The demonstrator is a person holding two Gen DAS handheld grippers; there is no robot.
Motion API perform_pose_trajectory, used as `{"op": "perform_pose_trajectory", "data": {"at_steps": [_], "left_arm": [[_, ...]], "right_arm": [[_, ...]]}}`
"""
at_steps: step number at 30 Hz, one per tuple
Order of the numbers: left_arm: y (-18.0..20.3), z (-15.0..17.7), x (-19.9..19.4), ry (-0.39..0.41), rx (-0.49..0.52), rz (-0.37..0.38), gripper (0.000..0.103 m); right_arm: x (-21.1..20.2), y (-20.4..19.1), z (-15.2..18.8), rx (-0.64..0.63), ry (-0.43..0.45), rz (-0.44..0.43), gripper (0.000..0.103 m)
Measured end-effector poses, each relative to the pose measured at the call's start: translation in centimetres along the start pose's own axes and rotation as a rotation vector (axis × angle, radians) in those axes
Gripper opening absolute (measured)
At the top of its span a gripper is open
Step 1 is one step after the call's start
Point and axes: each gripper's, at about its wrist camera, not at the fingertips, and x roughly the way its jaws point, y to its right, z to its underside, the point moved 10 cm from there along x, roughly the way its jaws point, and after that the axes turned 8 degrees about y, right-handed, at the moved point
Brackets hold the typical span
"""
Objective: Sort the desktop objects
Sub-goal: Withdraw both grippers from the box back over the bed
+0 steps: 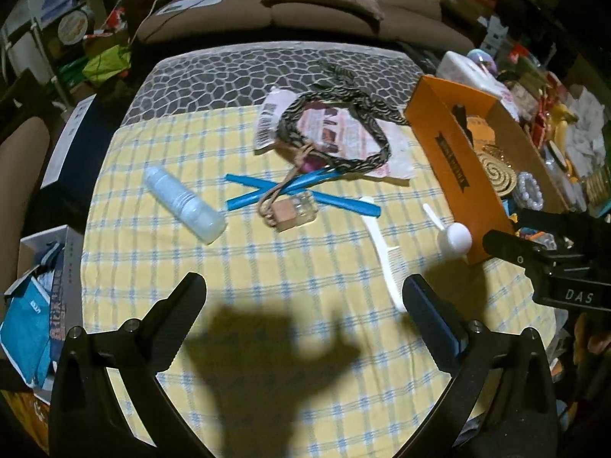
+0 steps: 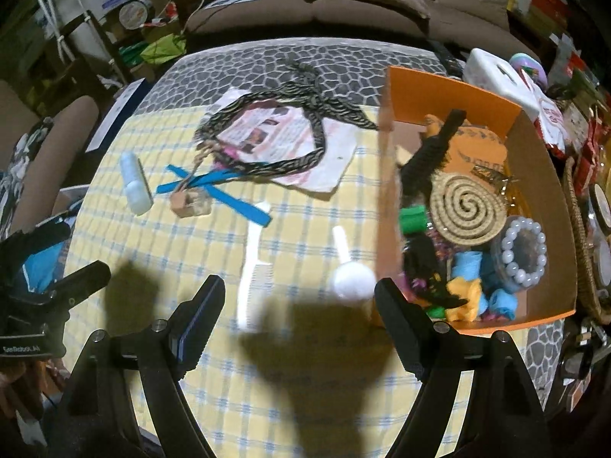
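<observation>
On the yellow checked cloth [image 1: 267, 267] lie a white bottle [image 1: 183, 200], two crossed blue sticks [image 1: 305, 194], a wooden and clear block on a cord [image 1: 294, 212], a zebra-striped headband [image 1: 336, 129] over a printed packet, a white comb [image 1: 382, 252] and a white scoop [image 1: 454, 234]. My left gripper [image 1: 303, 290] hangs open over bare cloth near the comb's end. My right gripper [image 2: 299, 286] is open too. The scoop [image 2: 351, 278] and the comb [image 2: 252, 267] show just beyond its tips, with nothing pinched.
An orange cardboard box [image 2: 450, 91] at the right holds a coiled mat [image 2: 466, 204], a bead bracelet [image 2: 523, 252], a black brush and small coloured items. Clutter crowds the table's right edge, and a brown sofa [image 1: 320, 11] stands behind. Boxes sit at the left edge.
</observation>
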Motion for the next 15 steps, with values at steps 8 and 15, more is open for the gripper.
{"op": "perform_pose_trajectory", "data": {"at_steps": [8,15], "left_arm": [[-3.1,1.4,-0.6,-0.006,-0.025,-0.022,0.103],[-5.0,2.8,0.0,-0.017,-0.047,-0.038,0.103]], "right_arm": [[0.9,-3.4,1.2,-0.034,-0.016,-0.024,0.082],[2.5,-5.5,2.1,-0.047,-0.035,-0.042,0.082]]}}
